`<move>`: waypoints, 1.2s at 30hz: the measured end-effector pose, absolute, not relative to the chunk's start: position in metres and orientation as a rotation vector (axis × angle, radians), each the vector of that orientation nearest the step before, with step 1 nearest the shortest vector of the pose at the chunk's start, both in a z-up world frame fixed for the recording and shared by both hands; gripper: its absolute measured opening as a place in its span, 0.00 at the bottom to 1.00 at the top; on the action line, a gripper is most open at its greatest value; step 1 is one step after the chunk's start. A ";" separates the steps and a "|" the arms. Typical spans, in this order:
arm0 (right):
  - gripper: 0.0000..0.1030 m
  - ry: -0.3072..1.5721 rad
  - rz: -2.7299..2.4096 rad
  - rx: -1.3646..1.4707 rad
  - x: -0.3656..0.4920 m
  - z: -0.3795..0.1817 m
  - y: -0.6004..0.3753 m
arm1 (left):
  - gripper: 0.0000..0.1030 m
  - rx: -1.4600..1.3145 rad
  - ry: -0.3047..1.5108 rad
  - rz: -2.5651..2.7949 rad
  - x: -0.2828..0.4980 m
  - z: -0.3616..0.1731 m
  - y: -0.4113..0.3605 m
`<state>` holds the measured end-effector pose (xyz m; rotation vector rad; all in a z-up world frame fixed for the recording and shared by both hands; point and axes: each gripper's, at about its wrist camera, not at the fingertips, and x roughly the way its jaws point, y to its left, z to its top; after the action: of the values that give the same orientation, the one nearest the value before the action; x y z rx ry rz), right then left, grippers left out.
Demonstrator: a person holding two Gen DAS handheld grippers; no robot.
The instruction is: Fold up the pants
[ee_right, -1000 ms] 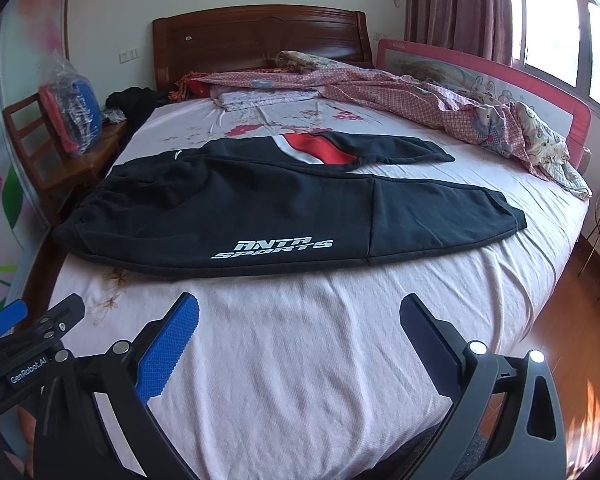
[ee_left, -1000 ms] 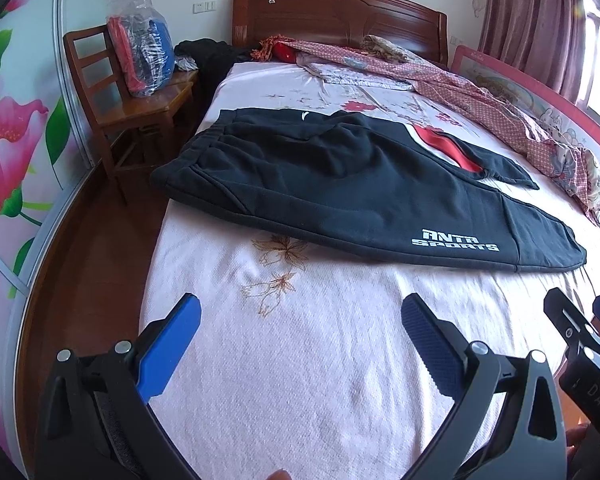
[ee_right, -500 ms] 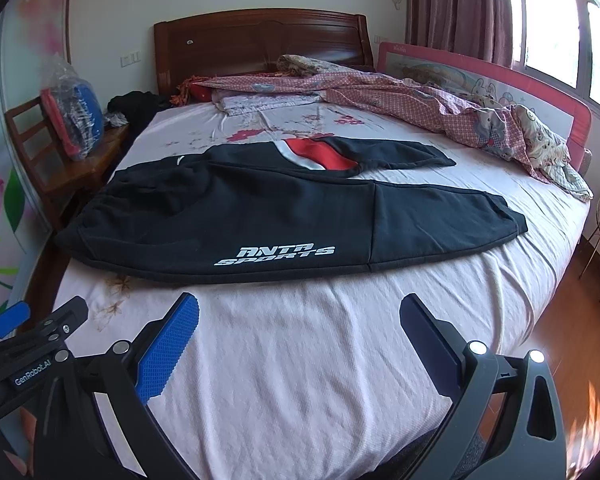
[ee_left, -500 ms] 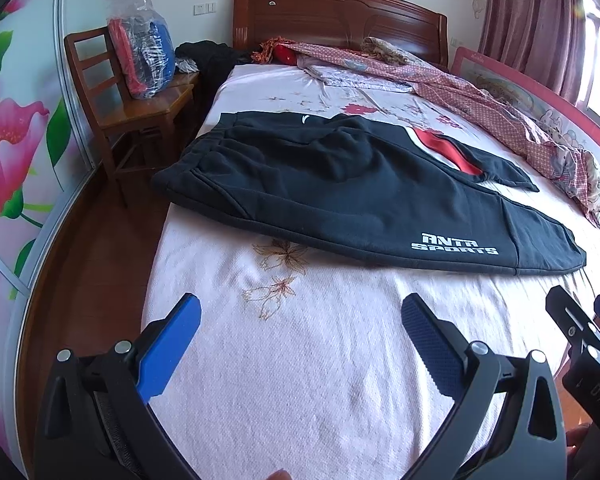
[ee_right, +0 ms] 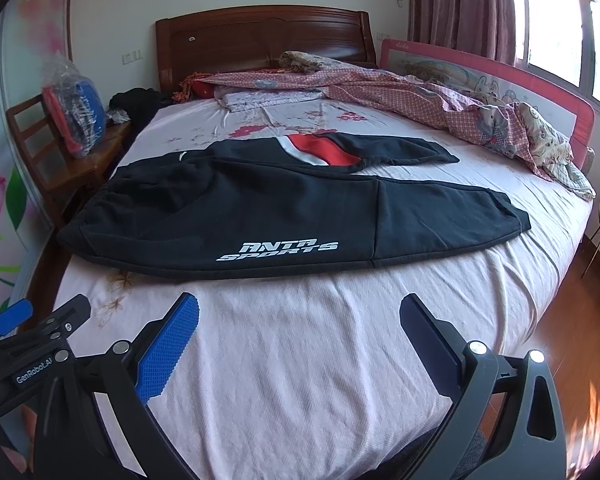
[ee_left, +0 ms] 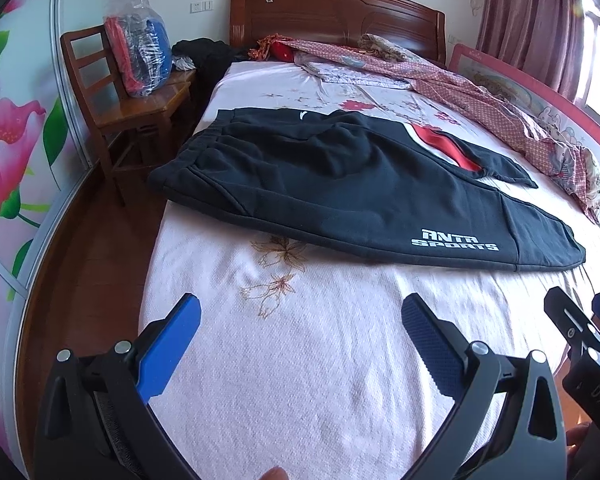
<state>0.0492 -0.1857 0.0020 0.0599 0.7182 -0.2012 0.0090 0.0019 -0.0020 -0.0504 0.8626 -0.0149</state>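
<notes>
Pants: I see black fleece sports pants [ee_right: 260,216] with white lettering and a red panel, flat and unfolded, ahead of both finger pairs.
Left gripper [ee_left: 300,320]: fingers spread, empty.
Right gripper [ee_right: 300,318]: fingers spread, empty.
Surface: pink flowered bed sheet [ee_right: 320,360] under my fingers.
Room: dark wooden headboard [ee_right: 260,36] beyond the pants; wooden chair [ee_left: 112,108] far left of my fingers.

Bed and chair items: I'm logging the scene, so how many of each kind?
Black pants on the bed sheet: 1
Pink patterned quilt: 1
Plastic-wrapped bundle on the wooden chair: 1
Open claws, left and right: 2
Total: 5
</notes>
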 end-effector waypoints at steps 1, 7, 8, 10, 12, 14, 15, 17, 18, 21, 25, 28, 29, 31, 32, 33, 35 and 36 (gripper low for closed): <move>0.97 0.726 -0.199 0.062 0.049 0.001 -0.187 | 0.98 -0.063 0.879 -0.031 0.012 -0.002 0.004; 0.97 0.774 -0.207 0.066 0.053 -0.011 -0.194 | 0.98 -0.246 0.904 -0.198 0.046 0.005 0.033; 0.97 0.778 -0.205 0.069 0.054 -0.013 -0.195 | 0.98 -0.324 0.908 -0.236 0.056 0.004 0.042; 0.97 0.790 -0.206 0.062 0.056 -0.016 -0.194 | 0.98 -0.464 0.902 -0.246 0.073 0.002 0.061; 0.97 0.797 -0.201 0.060 0.059 -0.019 -0.194 | 0.98 -0.608 0.907 -0.259 0.091 -0.005 0.079; 0.97 0.808 -0.202 0.056 0.062 -0.022 -0.195 | 0.98 -0.749 0.922 -0.272 0.107 -0.017 0.094; 0.97 0.811 -0.200 0.057 0.063 -0.023 -0.195 | 0.98 -0.800 0.926 -0.269 0.113 -0.021 0.100; 0.97 0.822 -0.198 0.053 0.066 -0.027 -0.194 | 0.98 -0.879 0.924 -0.274 0.124 -0.031 0.107; 0.97 0.827 -0.198 0.050 0.068 -0.028 -0.193 | 0.98 -0.933 0.927 -0.295 0.129 -0.035 0.111; 0.97 0.844 -0.196 0.048 0.072 -0.033 -0.193 | 0.98 -1.114 0.930 -0.334 0.144 -0.057 0.120; 0.97 0.862 -0.193 0.046 0.078 -0.037 -0.192 | 0.98 -1.283 0.945 -0.296 0.161 -0.088 0.130; 0.97 0.870 -0.200 0.044 0.082 -0.039 -0.194 | 0.98 -1.350 0.946 -0.267 0.172 -0.101 0.135; 0.97 0.874 -0.203 0.049 0.084 -0.040 -0.196 | 0.98 -1.356 0.949 -0.258 0.176 -0.104 0.136; 0.97 0.883 -0.201 0.066 0.088 -0.042 -0.198 | 0.98 -1.360 0.950 -0.245 0.184 -0.109 0.140; 0.97 0.887 -0.199 0.071 0.090 -0.042 -0.198 | 0.98 -1.364 0.947 -0.240 0.189 -0.110 0.143; 0.97 0.888 -0.200 0.072 0.091 -0.043 -0.198 | 0.98 -1.372 0.957 -0.220 0.191 -0.112 0.144; 0.97 0.892 -0.196 0.068 0.093 -0.045 -0.196 | 0.98 -1.407 0.962 -0.207 0.197 -0.119 0.146; 0.97 0.897 -0.193 0.066 0.094 -0.046 -0.196 | 0.98 -1.415 0.951 -0.217 0.200 -0.119 0.147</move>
<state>0.0942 -0.1956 -0.0456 0.0658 0.8973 -0.1925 0.2004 0.1470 -0.1191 -1.4148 0.9510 -0.2173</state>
